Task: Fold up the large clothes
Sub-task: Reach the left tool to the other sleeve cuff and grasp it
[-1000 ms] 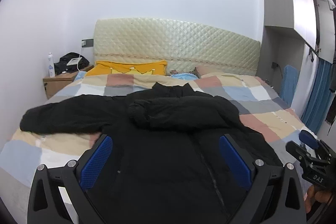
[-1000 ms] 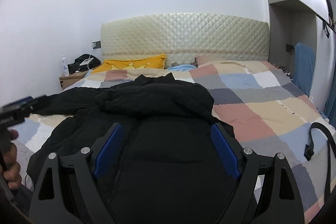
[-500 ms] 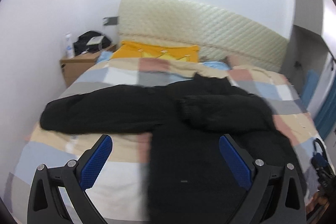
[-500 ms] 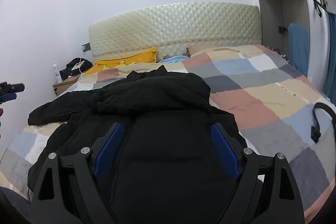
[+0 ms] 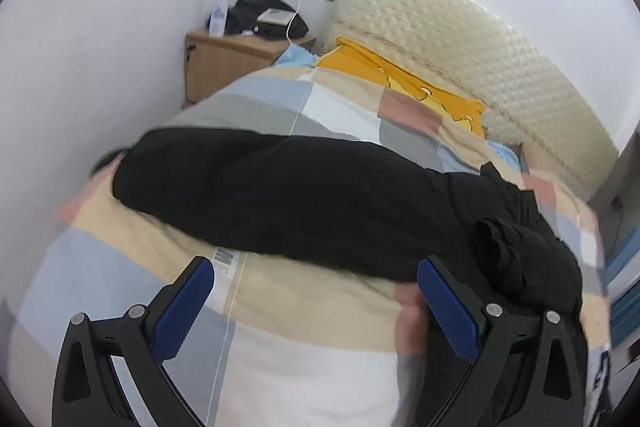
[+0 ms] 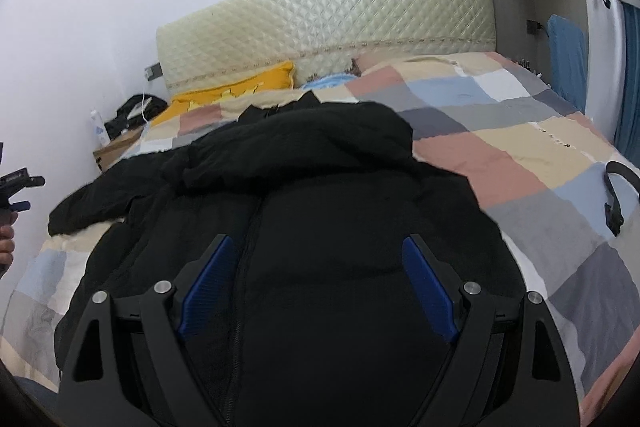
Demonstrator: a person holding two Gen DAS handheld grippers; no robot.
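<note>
A large black puffer jacket point(image 6: 320, 211) lies front up on the checked bed cover, its zipper running toward me. One sleeve is folded across the chest. The other sleeve point(image 5: 256, 183) stretches out to the left across the bed. My left gripper point(image 5: 316, 303) is open and empty, hovering just in front of that outstretched sleeve. My right gripper point(image 6: 316, 287) is open and empty above the jacket's lower front. The left gripper also shows at the left edge of the right wrist view point(image 6: 16, 187).
The checked bed cover point(image 6: 520, 147) spreads to the right. A yellow pillow point(image 5: 404, 79) and padded headboard point(image 6: 328, 23) stand at the back. A wooden nightstand point(image 5: 224, 63) with a bottle and bag is at the left. A black strap point(image 6: 616, 195) lies at the right.
My left gripper has swung left and tilted, from over the jacket's body to in front of the outstretched sleeve. The right gripper has shifted only slightly. Both stayed open.
</note>
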